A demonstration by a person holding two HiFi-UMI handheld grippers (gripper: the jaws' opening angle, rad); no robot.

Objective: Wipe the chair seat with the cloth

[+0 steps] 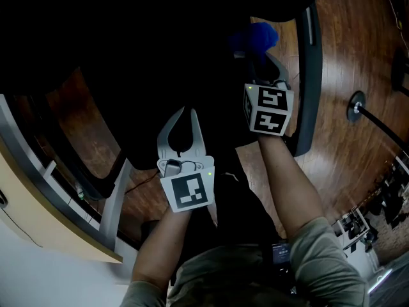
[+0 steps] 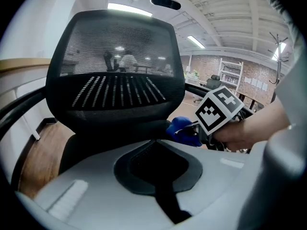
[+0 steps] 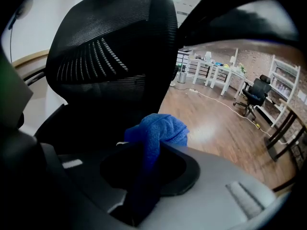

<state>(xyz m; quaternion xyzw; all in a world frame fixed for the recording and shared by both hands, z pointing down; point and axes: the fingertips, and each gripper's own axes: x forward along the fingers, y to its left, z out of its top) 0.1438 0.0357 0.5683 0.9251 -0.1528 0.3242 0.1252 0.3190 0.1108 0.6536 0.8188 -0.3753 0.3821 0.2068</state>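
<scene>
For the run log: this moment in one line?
left gripper open, empty | right gripper shut on blue cloth | chair backrest ahead of both

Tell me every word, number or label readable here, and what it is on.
None can be read. The cube on the left tongs and the cube on the right tongs carry only black-and-white square patterns, not letters. The blue cloth and black chair show no label.

The cloth (image 3: 160, 131) is blue terry, bunched into a rumpled wad and pinched between the jaws of the right gripper (image 1: 261, 59), with its loose top bulging past the tips. It sits over the right part of the black chair seat (image 1: 160, 69) (too dark to tell whether they touch).
</scene>
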